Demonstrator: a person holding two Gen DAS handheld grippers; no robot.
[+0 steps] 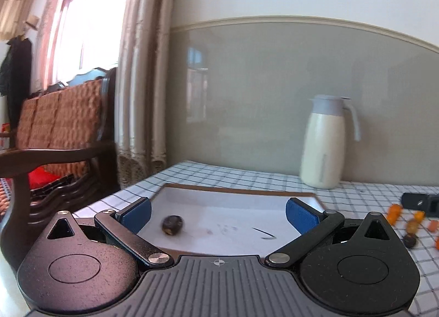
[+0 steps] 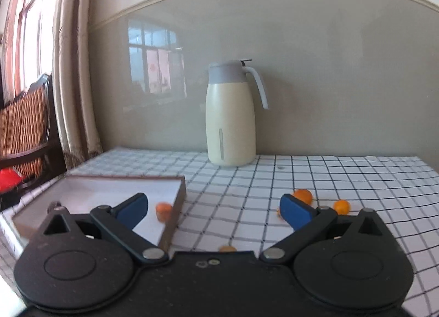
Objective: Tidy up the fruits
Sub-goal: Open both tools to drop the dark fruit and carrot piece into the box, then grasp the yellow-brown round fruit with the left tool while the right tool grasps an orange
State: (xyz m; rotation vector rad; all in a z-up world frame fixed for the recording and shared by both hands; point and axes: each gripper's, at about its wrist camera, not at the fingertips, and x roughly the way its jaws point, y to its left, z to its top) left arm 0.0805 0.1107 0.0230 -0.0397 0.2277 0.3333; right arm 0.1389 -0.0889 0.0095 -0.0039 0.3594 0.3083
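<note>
Right now we hold both grippers spread wide and empty above the checked tabletop [image 2: 343,177]. Our left gripper [image 1: 218,211] hangs over the shallow white tray [image 1: 236,201], where one dark, roundish fruit [image 1: 172,224] already lies, just inside the left blue pad [image 1: 137,214]. Our right gripper [image 2: 214,208] sits at the tray's right wall [image 2: 175,215], with an orange fruit [image 2: 163,210] inside the tray close against that wall; it is blurred, so we cannot tell whether it is at rest.

What matters for our next reach is where the loose fruit lies. Two small oranges [image 2: 303,195] sit on the cloth ahead and to the right of our right gripper, just beyond its right pad [image 2: 295,214], and another orange [image 2: 227,248] peeks out right at the gripper's base. From the left wrist view, the scatter of orange pieces [image 1: 395,211] and a second dark fruit [image 1: 409,240] lies well off to the right, past the tray. We judge the right hand the nearer one. These fruits look round, so no long axis should dictate our approach.

A cream jug [image 2: 230,125] stands at the back, well apart.
</note>
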